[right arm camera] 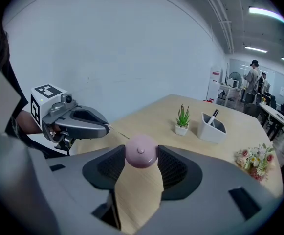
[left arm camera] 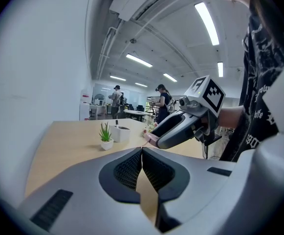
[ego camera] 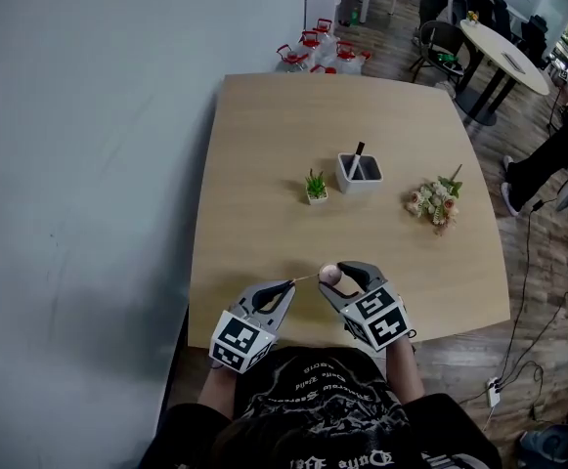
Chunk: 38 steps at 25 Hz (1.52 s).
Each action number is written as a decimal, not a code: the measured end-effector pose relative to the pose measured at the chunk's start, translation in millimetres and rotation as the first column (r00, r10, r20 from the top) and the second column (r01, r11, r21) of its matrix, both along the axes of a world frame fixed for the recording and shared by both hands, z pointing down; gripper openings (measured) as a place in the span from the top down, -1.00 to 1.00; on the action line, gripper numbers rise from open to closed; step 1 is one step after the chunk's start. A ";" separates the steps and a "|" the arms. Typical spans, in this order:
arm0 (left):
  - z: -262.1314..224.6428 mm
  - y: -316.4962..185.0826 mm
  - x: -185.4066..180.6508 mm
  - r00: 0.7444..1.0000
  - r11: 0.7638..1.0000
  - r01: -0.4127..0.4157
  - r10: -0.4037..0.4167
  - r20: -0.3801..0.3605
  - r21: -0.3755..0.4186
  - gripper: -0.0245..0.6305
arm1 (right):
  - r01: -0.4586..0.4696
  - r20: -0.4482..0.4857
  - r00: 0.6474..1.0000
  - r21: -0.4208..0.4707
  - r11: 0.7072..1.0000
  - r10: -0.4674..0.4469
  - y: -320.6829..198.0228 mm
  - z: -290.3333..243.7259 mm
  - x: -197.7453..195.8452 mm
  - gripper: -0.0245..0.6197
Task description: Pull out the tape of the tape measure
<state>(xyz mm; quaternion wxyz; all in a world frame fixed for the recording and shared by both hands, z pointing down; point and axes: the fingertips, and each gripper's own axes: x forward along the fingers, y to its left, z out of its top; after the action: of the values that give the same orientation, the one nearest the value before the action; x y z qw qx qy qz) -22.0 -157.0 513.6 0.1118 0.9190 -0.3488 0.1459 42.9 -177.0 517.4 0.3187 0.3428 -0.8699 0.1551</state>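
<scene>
Right claw (ego camera: pixel 347 274) clamps the tape measure (ego camera: pixel 329 275); left claw (ego camera: pixel 288 284) pinches the tape (ego camera: pixel 306 278), barely drawn out, so most pulling remains.

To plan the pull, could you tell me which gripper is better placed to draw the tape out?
Probably left: the left gripper is shut on the tape end, while the right gripper holds the pink tape measure.

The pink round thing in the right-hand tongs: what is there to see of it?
It is a tape measure, a round, pale-pink case that looks like plastic, with a little button at the centre of its face. The right tongs grip it by its sides, above the wooden table near the front edge. A thin tape runs out of it to the shut left tongs, which pinch its end.
</scene>
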 end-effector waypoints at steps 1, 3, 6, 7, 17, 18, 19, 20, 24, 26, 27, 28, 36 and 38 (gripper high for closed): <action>0.5 -0.1 -0.7 1.000 1.000 0.004 -0.004 0.000 0.000 0.89 | -0.011 0.000 1.000 -0.002 1.000 0.011 -0.4 1.3 1.0 0.22; 0.2 -0.4 -3.4 1.000 1.000 0.015 -0.016 -0.023 -0.012 0.89 | -0.041 0.002 0.999 -0.011 0.999 0.041 -1.5 3.6 4.4 0.22; 2.0 -0.4 -7.9 0.999 0.999 0.023 -0.023 -0.028 -0.024 0.89 | -0.059 0.006 0.998 -0.026 0.998 0.060 -3.4 5.1 9.0 0.22; 3.0 -0.1 -8.5 0.999 0.999 0.022 -0.022 -0.027 -0.028 0.89 | -0.060 0.007 0.998 -0.029 0.998 0.060 -3.4 5.3 9.3 0.22; 8.3 -3.8 -16.3 0.998 0.997 0.048 -0.051 -0.047 -0.057 0.89 | -0.117 -0.039 0.993 -0.033 0.993 0.115 -11.8 14.1 27.1 0.22; 8.9 -4.8 -19.5 0.997 0.996 0.059 -0.062 -0.052 -0.062 0.89 | -0.121 -0.043 0.992 -0.032 0.992 0.119 -13.6 14.4 31.6 0.22; 9.7 -6.0 -23.0 0.996 0.995 0.071 -0.075 -0.057 -0.067 0.89 | -0.126 -0.045 0.991 -0.028 0.992 0.125 -15.7 14.4 35.8 0.22; 10.5 -7.5 -26.6 0.994 0.994 0.083 -0.088 -0.061 -0.071 0.89 | -0.134 -0.045 0.990 -0.025 0.991 0.132 -17.4 14.1 39.2 0.22; 15.5 -12.4 -37.5 0.990 0.989 0.121 -0.126 -0.064 -0.087 0.89 | -0.135 -0.040 0.990 -0.028 0.990 0.134 -18.9 14.1 45.6 0.22; 18.2 -12.0 -39.2 0.989 0.987 0.126 -0.132 -0.061 -0.095 0.89 | -0.128 -0.041 0.991 -0.026 0.991 0.127 -19.4 14.2 45.7 0.22; 18.6 -11.6 -39.1 0.989 0.987 0.128 -0.134 -0.062 -0.098 0.89 | -0.128 -0.046 0.991 -0.024 0.991 0.127 -20.0 14.4 46.0 0.22; 18.0 -11.5 -38.6 0.988 0.987 0.129 -0.136 -0.070 -0.100 0.89 | -0.132 -0.050 0.990 -0.024 0.991 0.130 -20.5 14.5 46.6 0.22; 18.8 -17.3 -60.8 0.970 0.971 0.197 -0.213 -0.119 -0.133 0.89 | -0.176 -0.071 0.982 -0.050 0.983 0.173 -21.6 18.8 60.9 0.22; 20.9 -17.3 -67.9 0.965 0.966 0.210 -0.229 -0.129 -0.148 0.89 | -0.188 -0.063 0.981 -0.039 0.981 0.185 -24.3 19.4 65.3 0.22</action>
<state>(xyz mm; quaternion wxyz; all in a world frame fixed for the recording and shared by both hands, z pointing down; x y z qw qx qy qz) -90.0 -174.4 534.5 0.2134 0.8732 -0.4292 0.0884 108.2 -201.3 536.8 0.3359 0.4200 -0.8205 0.1937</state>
